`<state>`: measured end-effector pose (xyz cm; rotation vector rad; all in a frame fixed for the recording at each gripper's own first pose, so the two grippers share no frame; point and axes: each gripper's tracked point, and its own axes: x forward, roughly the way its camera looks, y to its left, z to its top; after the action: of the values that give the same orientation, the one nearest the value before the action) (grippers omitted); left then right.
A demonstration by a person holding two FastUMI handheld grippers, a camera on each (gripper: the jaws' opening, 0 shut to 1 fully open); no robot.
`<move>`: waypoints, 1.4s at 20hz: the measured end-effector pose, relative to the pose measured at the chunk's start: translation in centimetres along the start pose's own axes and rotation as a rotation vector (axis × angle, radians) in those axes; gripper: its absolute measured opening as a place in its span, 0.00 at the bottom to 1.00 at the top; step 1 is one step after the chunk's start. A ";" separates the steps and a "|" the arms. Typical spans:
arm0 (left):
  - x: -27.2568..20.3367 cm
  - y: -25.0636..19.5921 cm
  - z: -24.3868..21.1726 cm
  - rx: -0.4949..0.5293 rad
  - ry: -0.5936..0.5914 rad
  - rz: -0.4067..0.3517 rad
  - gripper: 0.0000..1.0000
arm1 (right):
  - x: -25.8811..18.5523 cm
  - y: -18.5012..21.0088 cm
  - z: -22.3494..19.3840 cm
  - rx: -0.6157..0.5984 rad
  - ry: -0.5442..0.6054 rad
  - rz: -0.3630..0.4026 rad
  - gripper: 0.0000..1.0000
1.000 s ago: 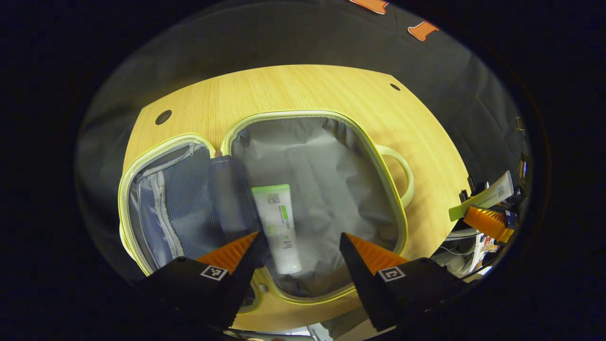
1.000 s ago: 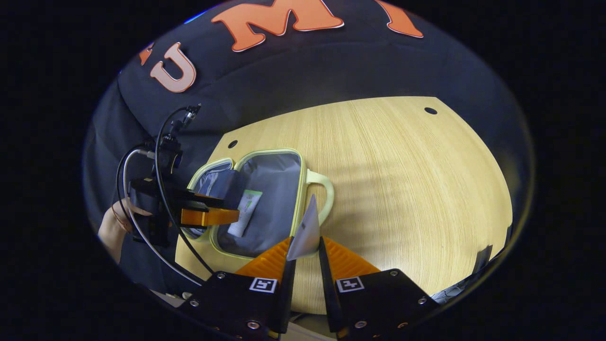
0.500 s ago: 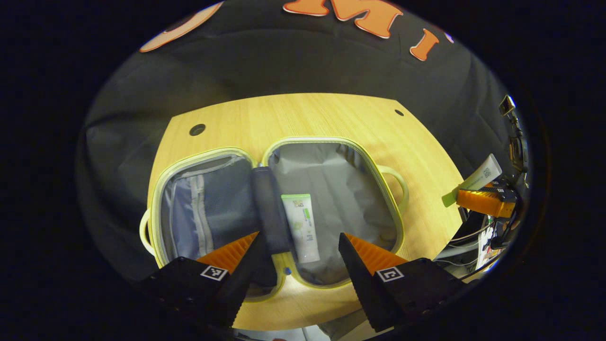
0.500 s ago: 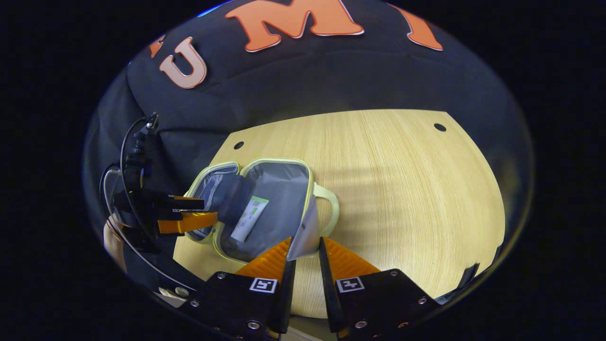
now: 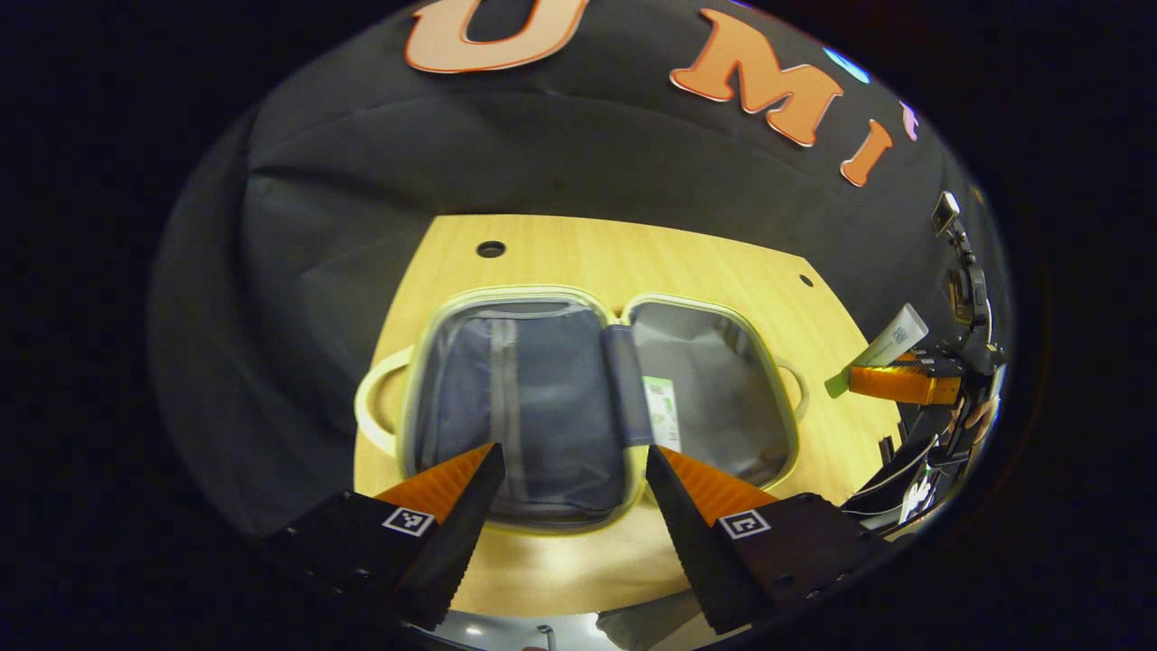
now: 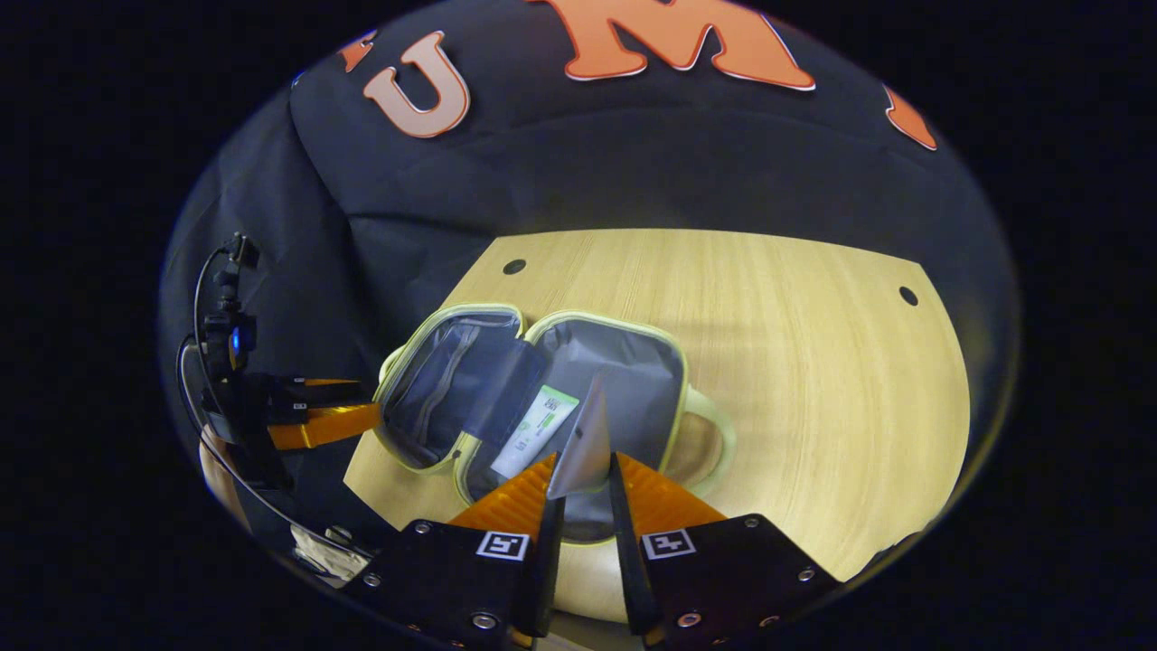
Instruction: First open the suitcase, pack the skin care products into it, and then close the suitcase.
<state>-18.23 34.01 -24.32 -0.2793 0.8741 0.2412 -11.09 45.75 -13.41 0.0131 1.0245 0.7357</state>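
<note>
Suitcase (image 5: 560,407) lying open and flat on the wooden table (image 6: 795,362), both halves lined with soft grey fabric, a pale rim running round each. One tube (image 6: 535,429) of skin care product already lies in the right-hand half, just beside the central hinge flap. The right gripper (image 6: 583,470) is closed on a second tube (image 6: 583,438), pinched near one end; seen in the left gripper view, this tube (image 5: 881,348) juts upward from the fingers. The left gripper (image 5: 569,479) is spread wide and holds nothing, poised over the near rim. The tubes appear light, smooth and somewhat squeezable, so a firm hold across the flat body is judged safest. Bare lining remains beside the packed tube; the table to the right of the case offers free room.
</note>
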 end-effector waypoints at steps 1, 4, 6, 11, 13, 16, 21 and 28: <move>-1.1 0.4 0.4 -0.010 -0.008 0.016 0.98 | 0.8 0.3 -0.9 0.001 0.034 0.004 0.31; -4.0 1.8 1.9 -0.042 -0.014 0.053 0.98 | 2.9 0.4 -3.1 -0.011 0.124 0.003 0.31; -5.1 3.3 2.9 -0.057 -0.018 0.064 0.98 | 4.1 0.3 -4.0 -0.011 0.157 -0.006 0.31; -7.0 5.5 4.1 -0.100 -0.019 0.068 0.98 | 6.1 0.2 -4.4 0.019 0.176 -0.017 0.35; -7.1 5.7 4.1 -0.104 -0.021 0.075 0.98 | 6.2 0.1 -4.1 0.030 0.167 -0.026 0.45; -7.0 6.0 3.1 -0.116 -0.028 0.085 0.98 | 6.0 0.2 -3.9 0.026 0.146 -0.028 0.70; -6.6 7.5 3.4 -0.182 -0.063 0.087 0.98 | 5.2 1.0 -2.8 0.032 0.086 -0.002 0.96; -4.6 14.2 5.3 -0.457 -0.183 0.031 0.98 | 2.7 1.6 -0.9 0.081 0.021 0.030 0.96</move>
<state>-21.80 48.66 -19.49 -0.6582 0.6347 0.4894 -11.85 48.20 -15.42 0.0907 1.0752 0.7222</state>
